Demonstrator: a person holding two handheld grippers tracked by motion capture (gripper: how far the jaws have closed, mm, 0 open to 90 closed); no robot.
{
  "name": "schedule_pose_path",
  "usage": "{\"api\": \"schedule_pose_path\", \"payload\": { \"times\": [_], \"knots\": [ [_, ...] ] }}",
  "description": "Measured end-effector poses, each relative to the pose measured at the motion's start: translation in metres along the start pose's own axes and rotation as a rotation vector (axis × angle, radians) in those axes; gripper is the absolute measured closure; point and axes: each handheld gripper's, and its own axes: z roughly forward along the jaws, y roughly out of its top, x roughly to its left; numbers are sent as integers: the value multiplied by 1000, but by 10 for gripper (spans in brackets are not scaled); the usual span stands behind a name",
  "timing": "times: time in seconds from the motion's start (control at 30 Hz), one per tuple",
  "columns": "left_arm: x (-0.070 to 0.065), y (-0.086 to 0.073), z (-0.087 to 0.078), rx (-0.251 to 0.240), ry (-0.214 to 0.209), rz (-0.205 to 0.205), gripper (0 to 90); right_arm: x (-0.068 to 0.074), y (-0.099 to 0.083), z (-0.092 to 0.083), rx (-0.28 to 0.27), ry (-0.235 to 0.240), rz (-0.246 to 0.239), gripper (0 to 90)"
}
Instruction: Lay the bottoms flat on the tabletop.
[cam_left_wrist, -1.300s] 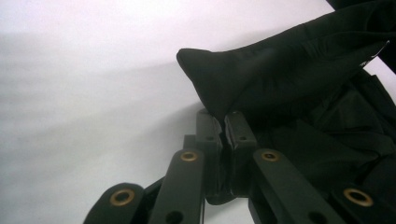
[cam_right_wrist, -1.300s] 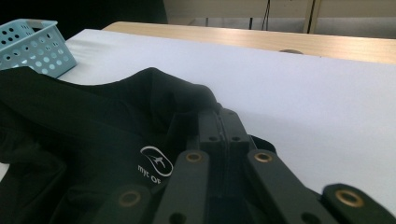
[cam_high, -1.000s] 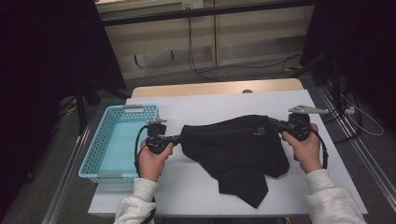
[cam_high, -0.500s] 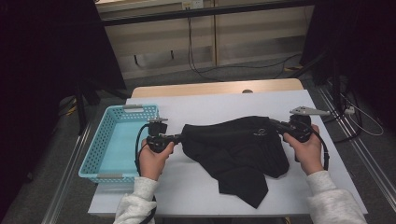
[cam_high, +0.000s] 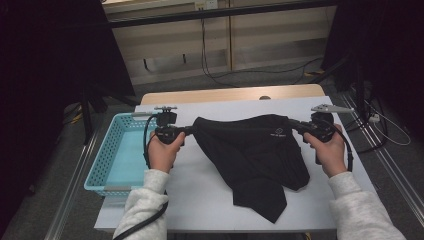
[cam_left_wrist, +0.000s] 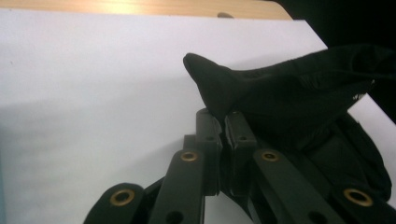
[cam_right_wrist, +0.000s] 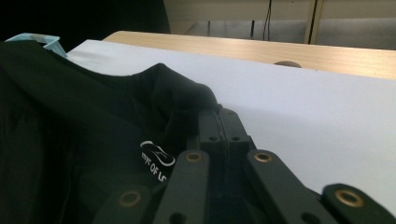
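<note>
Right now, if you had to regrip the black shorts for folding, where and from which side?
Take the black shorts at the two ends of the waistband, coming in level from the outer sides. That edge is stretched straight, with the legs draped on the white table. The left tongs and right tongs are shut there.

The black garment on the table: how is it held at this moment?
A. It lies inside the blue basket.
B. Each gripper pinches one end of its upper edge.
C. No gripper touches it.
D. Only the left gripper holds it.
B: the left gripper and the right gripper are each shut on a corner of the black garment, whose upper edge stretches between them.
</note>
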Motion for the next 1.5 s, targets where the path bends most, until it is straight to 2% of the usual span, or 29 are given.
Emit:
{"api": "schedule_pose_path", "payload": {
  "times": [0.07,0.13,0.2,0.27,0.3,0.33,0.37,0.4,0.47,0.5,0.53,0.57,0.63,0.7,0.77,0.83,0.9,1.0,1.07,1.17,1.23,1.27,1.33,1.5],
  "knots": [
    [6,14,4,-7,5,-14,865,-3,8,5,6,2,6,895],
    [12,32,7,-20,30,-24,867,-7,20,14,13,-6,8,896],
    [16,56,12,-47,68,-11,866,-9,41,27,8,-49,-4,896],
    [17,76,20,-93,92,0,853,-9,68,43,-47,-119,-20,888],
    [18,82,26,-99,104,0,771,-7,79,50,-74,-153,-12,831],
    [17,85,33,-81,123,-16,563,-5,86,57,-104,-174,12,730],
    [16,83,38,-75,144,-10,411,-3,88,63,-106,-169,32,656],
    [14,79,41,-64,150,3,369,2,87,68,-82,-176,25,597],
    [10,67,46,-43,123,2,291,10,74,73,-25,-161,-2,542],
    [9,60,47,-33,116,10,264,14,65,74,6,-143,-38,518],
    [8,52,48,-27,117,22,258,17,54,73,44,-145,-76,483],
    [7,44,47,-22,114,29,236,19,44,71,69,-152,-94,446],
    [3,28,45,-13,99,45,201,23,23,62,100,-114,-96,432],
    [-1,14,41,6,97,67,198,28,7,50,119,-119,-130,378],
    [-6,1,35,-4,91,87,168,34,-6,38,139,-97,-138,349],
    [-10,-11,29,1,75,101,165,40,-17,26,125,-95,-163,341],
    [-15,-21,26,20,68,129,150,48,-27,16,132,-74,-178,317],
    [-19,-35,22,24,58,144,138,60,-41,7,144,-43,-203,300],
    [-21,-43,21,28,51,150,132,65,-49,3,147,-42,-219,292],
    [-23,-55,23,42,34,164,131,65,-59,1,152,-59,-210,292],
    [-23,-62,25,40,36,161,130,67,-63,2,179,-50,-216,309],
    [-22,-65,26,46,39,169,131,68,-64,2,175,-48,-218,318],
    [-21,-67,28,72,40,169,130,71,-65,2,181,-38,-228,321],
    [-21,-70,27,66,48,184,126,79,-68,6,200,-14,-258,345]
  ]
}}
